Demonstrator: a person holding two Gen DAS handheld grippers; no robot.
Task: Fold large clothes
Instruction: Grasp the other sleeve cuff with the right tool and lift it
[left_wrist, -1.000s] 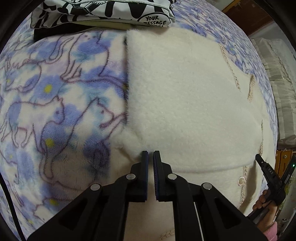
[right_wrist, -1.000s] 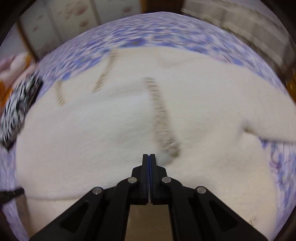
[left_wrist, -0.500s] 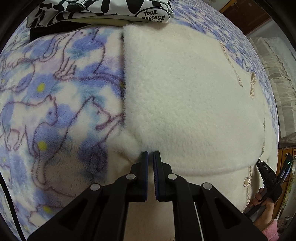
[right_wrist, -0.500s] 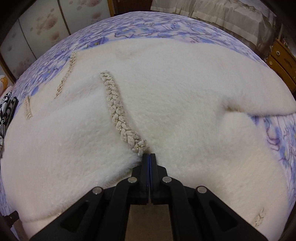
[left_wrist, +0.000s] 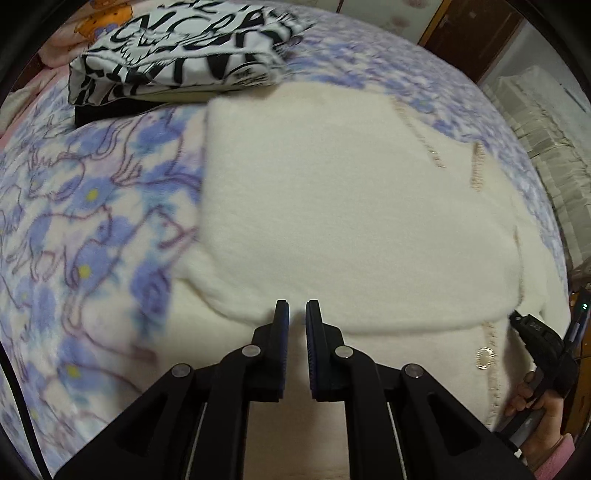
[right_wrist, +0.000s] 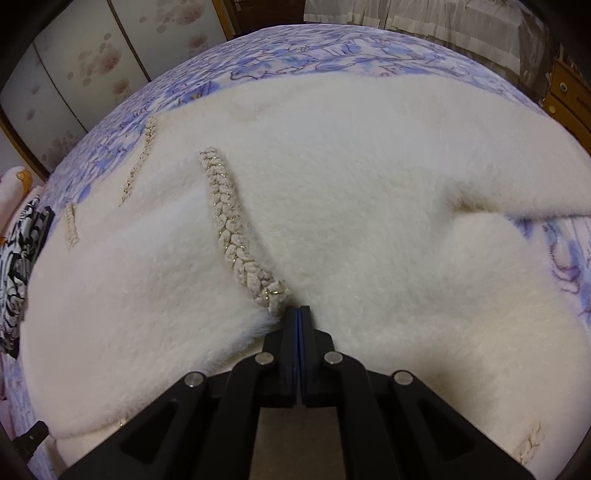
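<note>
right wrist: cream coat (right_wrist: 332, 206) on blanket (right_wrist: 332, 55)

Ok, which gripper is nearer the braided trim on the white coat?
Right. The right gripper, shut, sits at the lower end of the braided trim. The left gripper is over a plain folded part of the white coat, away from that braid.

Left gripper (left_wrist: 297, 308) angled steeply down, jaws a narrow gap apart, nothing between. Right gripper (right_wrist: 299, 312) angled down, jaws pressed together. Right hand (left_wrist: 543, 413) gripping its handle.
</note>
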